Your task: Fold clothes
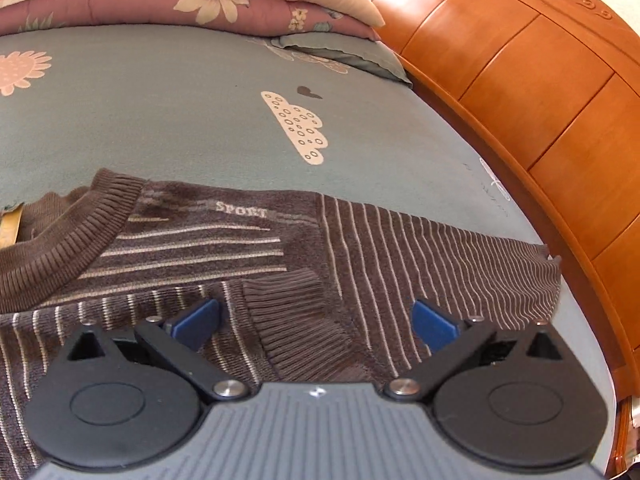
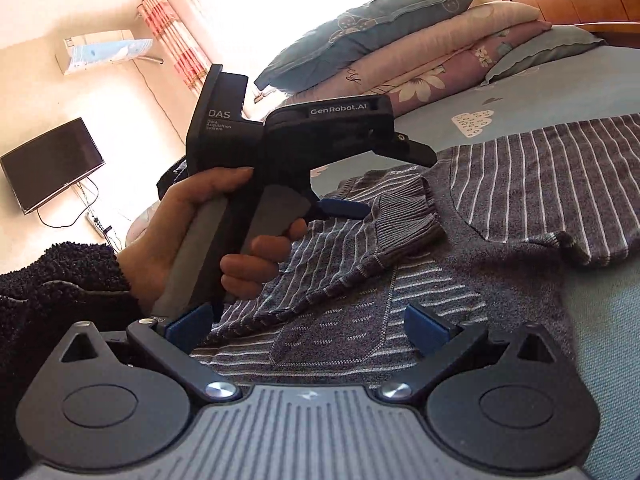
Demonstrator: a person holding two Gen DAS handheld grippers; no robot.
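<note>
A brown striped sweater (image 1: 248, 248) with the word SPORT lies flat on the bed. One sleeve is folded across its chest, and the ribbed cuff (image 1: 296, 320) lies between the blue pads of my left gripper (image 1: 316, 322), which is open just above it. In the right wrist view the same sweater (image 2: 460, 280) spreads below my right gripper (image 2: 308, 326), also open with nothing in it. The left gripper (image 2: 356, 204) shows there too, held by a hand (image 2: 208, 236) in a dark fuzzy sleeve, over the folded sleeve's cuff (image 2: 404, 220).
The grey-green bedsheet (image 1: 160, 120) has flower and cloud prints. Folded quilts and pillows (image 1: 208, 4) are stacked at the head of the bed. A wooden headboard (image 1: 540, 100) runs along the right. A wall television (image 2: 52, 168) and air conditioner (image 2: 108, 50) are on the far wall.
</note>
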